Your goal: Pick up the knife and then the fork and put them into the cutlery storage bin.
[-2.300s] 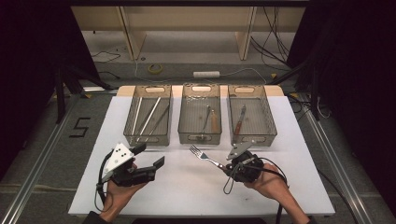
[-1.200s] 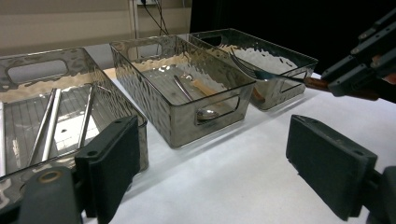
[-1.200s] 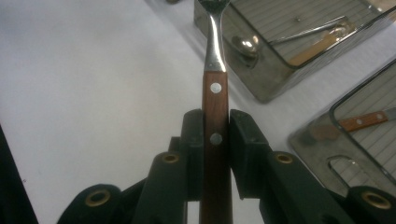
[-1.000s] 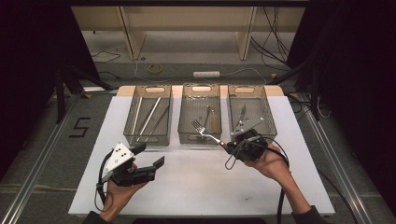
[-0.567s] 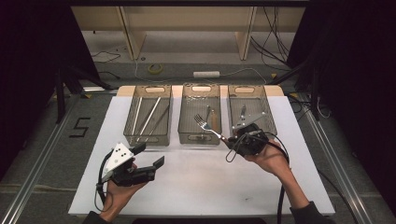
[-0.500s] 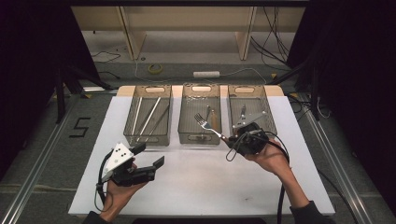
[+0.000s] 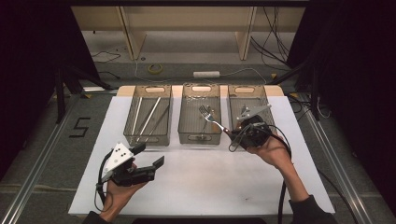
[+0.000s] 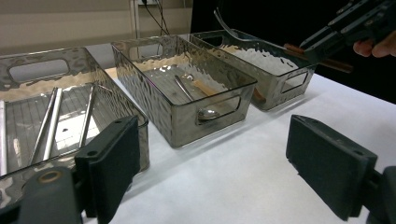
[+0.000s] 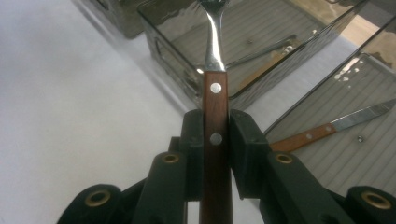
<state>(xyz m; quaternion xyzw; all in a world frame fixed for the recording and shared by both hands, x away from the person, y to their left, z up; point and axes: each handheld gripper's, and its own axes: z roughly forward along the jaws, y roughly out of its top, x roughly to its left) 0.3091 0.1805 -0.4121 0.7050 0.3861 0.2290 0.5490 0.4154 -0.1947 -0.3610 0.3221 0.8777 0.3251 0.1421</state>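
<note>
Clamping the fork (image 9: 215,107) between right hand-held gripper (image 9: 215,140) pads.

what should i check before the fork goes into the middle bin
1. Grip: right gripper jaws clamp the fork by its wooden handle: ok.
2. Fork over the middle bin: tines above it, handle short of the rim: not ok yet.
3. Landing room beside the spoon inside: ok.
4. Left gripper open, resting clear on the table: ok.
5. Height above the bin rim: cannot tell.
</note>
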